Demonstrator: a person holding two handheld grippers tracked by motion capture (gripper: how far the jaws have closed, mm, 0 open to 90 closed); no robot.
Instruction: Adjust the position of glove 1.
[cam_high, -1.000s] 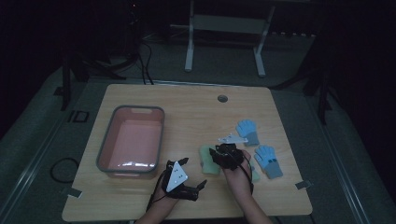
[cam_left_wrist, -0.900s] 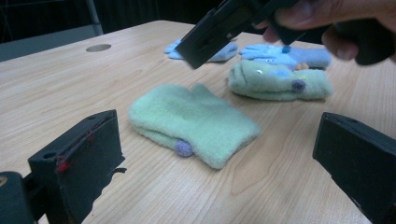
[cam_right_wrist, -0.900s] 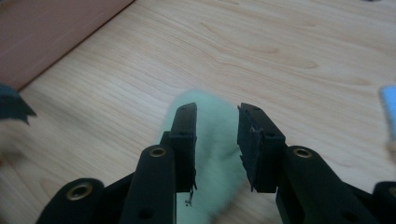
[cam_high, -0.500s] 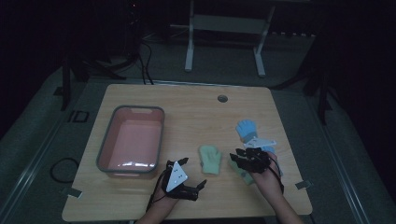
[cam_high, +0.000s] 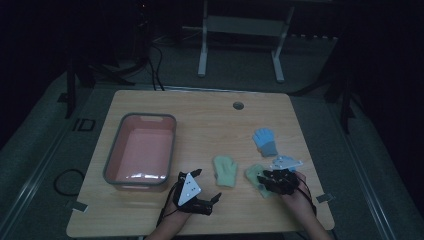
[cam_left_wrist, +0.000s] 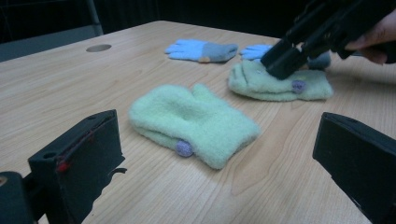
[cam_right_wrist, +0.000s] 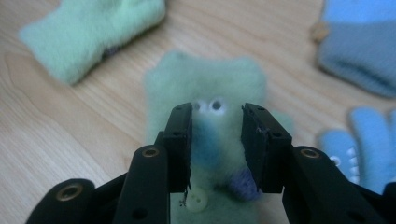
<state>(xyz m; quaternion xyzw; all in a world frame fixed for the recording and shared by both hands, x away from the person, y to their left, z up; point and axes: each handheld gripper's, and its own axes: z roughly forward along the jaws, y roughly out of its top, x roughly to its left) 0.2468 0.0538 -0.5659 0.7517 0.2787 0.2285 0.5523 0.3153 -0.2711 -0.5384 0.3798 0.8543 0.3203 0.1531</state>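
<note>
My right gripper (cam_right_wrist: 217, 144), jaws parted and just widening, rests over the fluffy green mitten with googly eyes (cam_right_wrist: 205, 84) at the lower centre of its own view; my left gripper (cam_left_wrist: 224, 158) gapes wide, nothing between its jaws.

Bare tabletop (cam_high: 210, 115) lay open between the pink tub (cam_high: 140, 150) and the mittens. Around the right tongs (cam_high: 266, 181) room was tight: a second green mitten (cam_high: 226, 170) lay near on one side, two blue gloves (cam_high: 265, 141) close on the other
</note>
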